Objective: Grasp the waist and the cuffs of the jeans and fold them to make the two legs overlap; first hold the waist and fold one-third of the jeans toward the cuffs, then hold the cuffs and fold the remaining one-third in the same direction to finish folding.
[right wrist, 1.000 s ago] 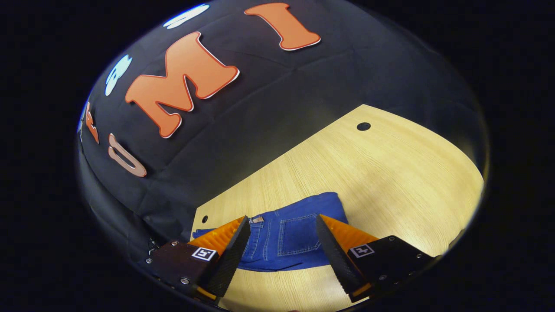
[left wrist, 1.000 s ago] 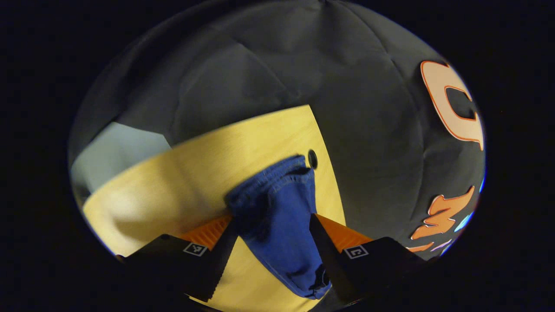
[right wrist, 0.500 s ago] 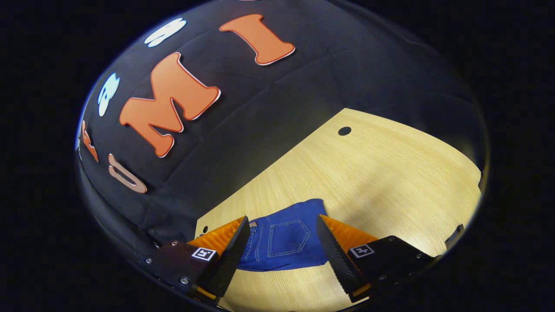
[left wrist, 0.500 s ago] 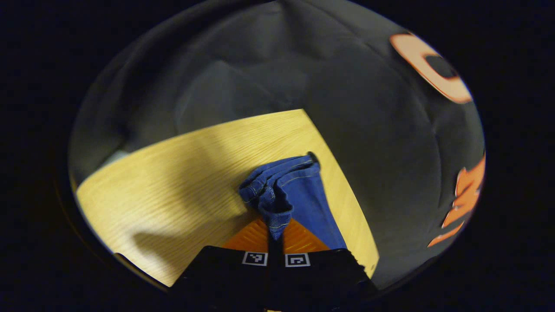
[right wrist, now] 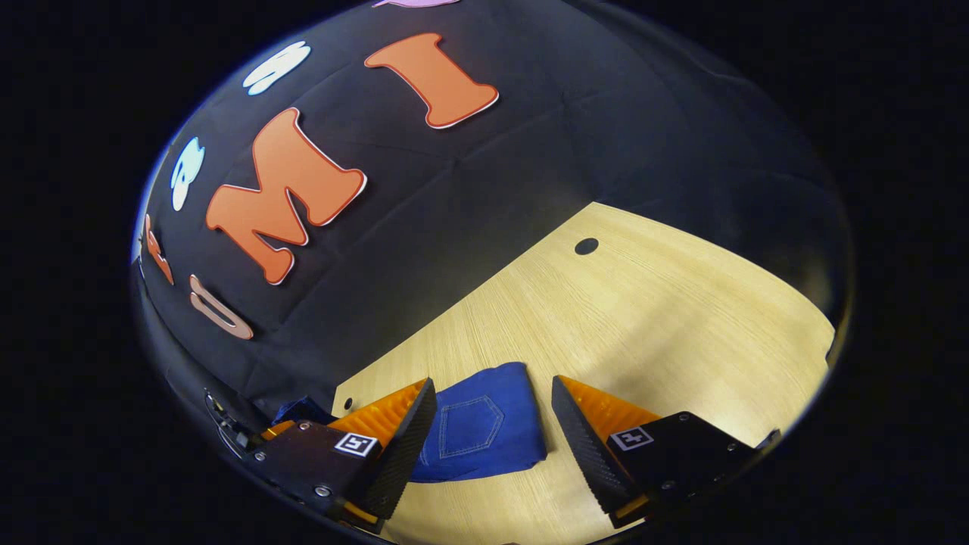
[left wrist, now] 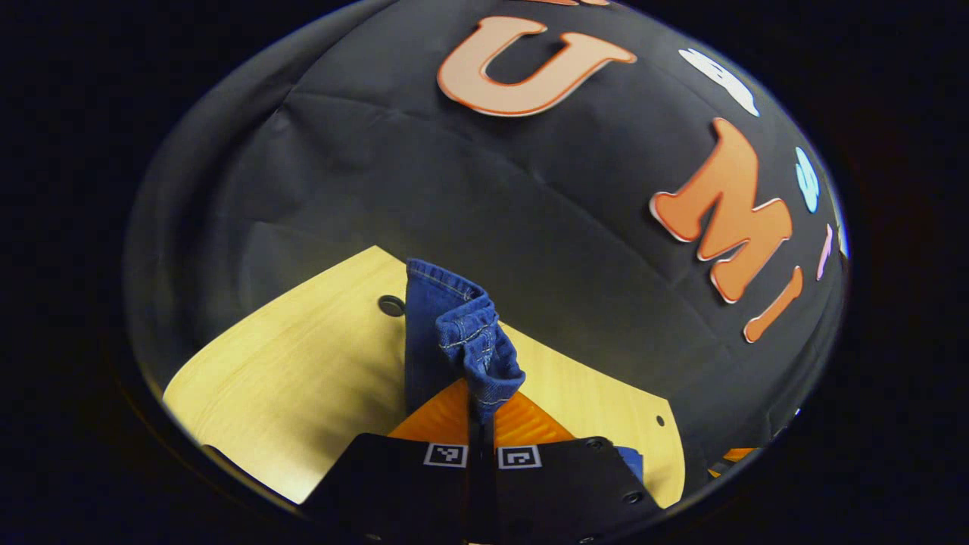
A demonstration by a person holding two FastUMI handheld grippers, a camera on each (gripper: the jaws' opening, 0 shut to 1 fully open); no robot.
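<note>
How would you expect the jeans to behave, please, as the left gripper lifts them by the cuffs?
Probably floppy: the jeans bunch and fold over above the left gripper, whose fingers are shut on the cuffs. Likely fairly heavy for cloth, since the denim looks thick with stitched hems. Unlikely to slip out, as the cloth looks coarse. The seat part should drag across the wooden table.

Light wood-grain tabletop [right wrist: 643, 318] with round dark cable holes [right wrist: 586, 246], backed by wrinkled black cloth wall [left wrist: 424, 174]; soft shadows across wood.
</note>
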